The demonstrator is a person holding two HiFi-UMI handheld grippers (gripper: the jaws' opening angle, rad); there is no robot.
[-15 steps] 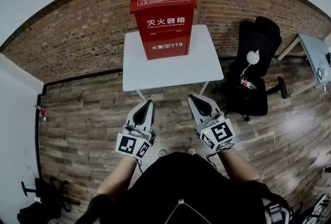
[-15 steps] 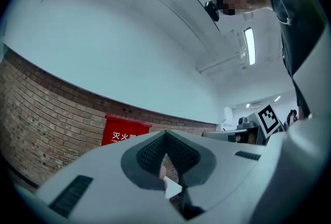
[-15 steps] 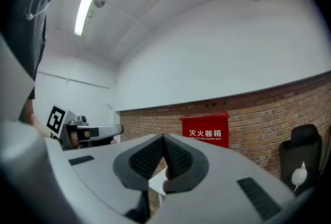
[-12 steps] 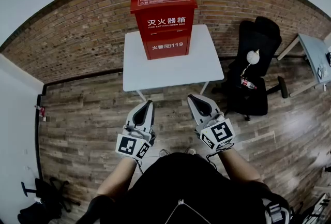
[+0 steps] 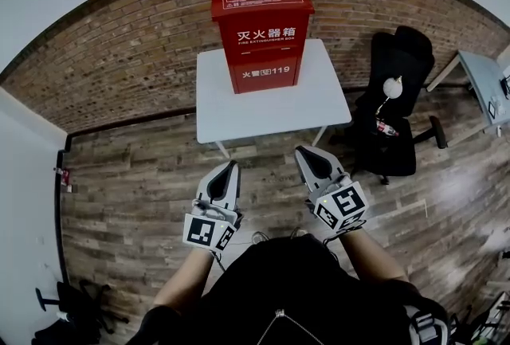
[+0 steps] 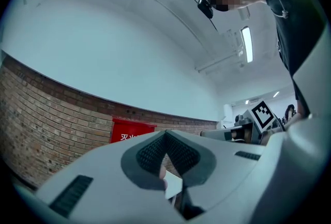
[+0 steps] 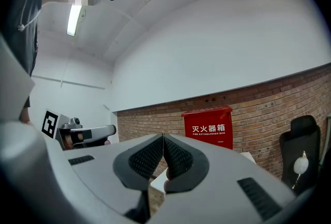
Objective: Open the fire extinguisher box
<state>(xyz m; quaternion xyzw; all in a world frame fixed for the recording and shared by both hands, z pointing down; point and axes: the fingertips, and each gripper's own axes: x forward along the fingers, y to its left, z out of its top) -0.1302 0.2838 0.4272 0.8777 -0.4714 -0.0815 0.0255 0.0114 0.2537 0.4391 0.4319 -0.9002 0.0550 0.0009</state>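
- Could shove or tip the fire extinguisher box (image 5: 261,37) on the white table (image 5: 271,108) if reached for in haste (tall and upright, so probably top-heavy).
- Might slip off the lid edge with jaws pressed together; would likely need parting first.
- Closed on nothing, both of them: left gripper (image 5: 232,166) and right gripper (image 5: 300,151), side by side close to the body, above the wood floor.
- Stands well apart from both tips, straight ahead, lid down, toward the table's far edge by the brick wall.
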